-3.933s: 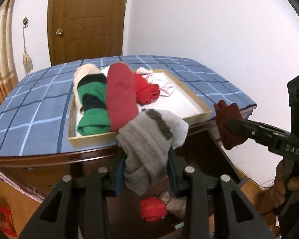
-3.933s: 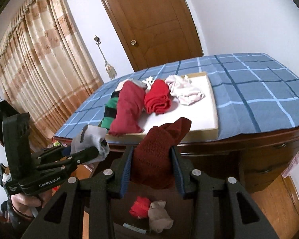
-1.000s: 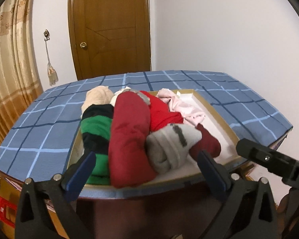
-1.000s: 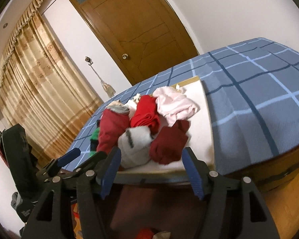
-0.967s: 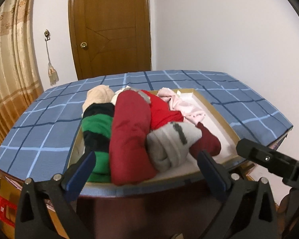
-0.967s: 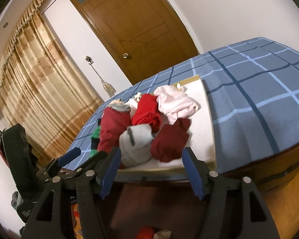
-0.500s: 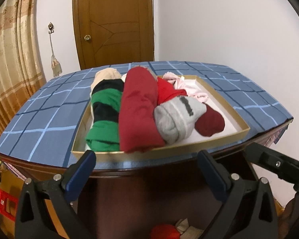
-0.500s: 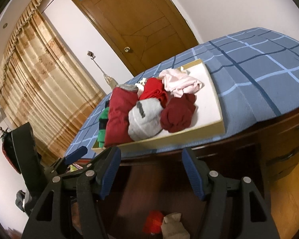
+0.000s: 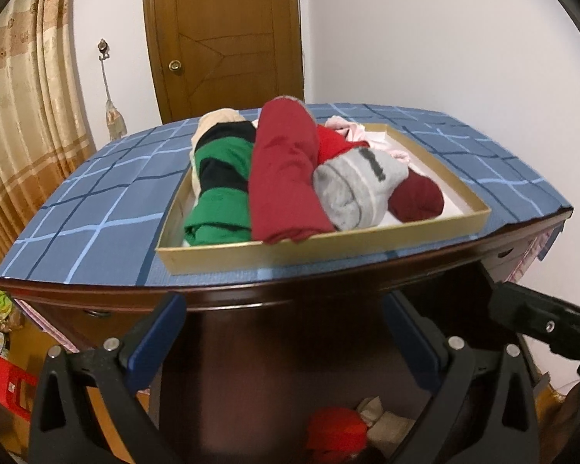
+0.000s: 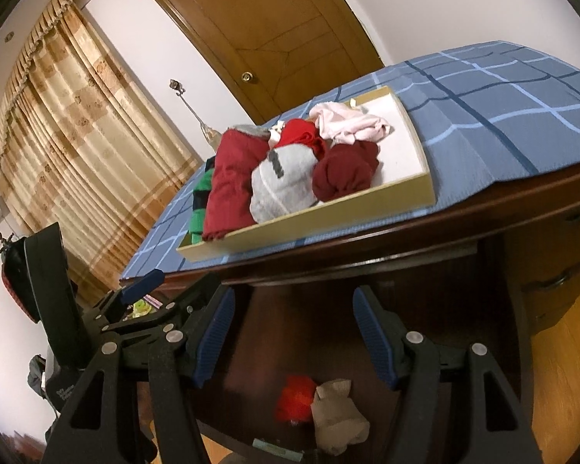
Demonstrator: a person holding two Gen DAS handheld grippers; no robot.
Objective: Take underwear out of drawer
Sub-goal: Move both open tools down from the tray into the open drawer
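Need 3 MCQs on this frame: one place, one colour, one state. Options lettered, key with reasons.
1. Where does the grey roll lie?
A. in the drawer
B. in the shallow box
C. on the floor

2. What colour is the piece beside the beige one in the open drawer?
A. bright red
B. green
C. pink

3. How do the right gripper jaws stand?
A. shut on cloth
B. shut, empty
C. open, empty

Key:
1 B: it sits inside the shallow box on the blue checked cloth.
2 A: the bright red piece lies there.
3 C: blue pads apart, nothing between.

7 garments in tray (image 9: 321, 249), 2 in drawer (image 10: 313, 332).
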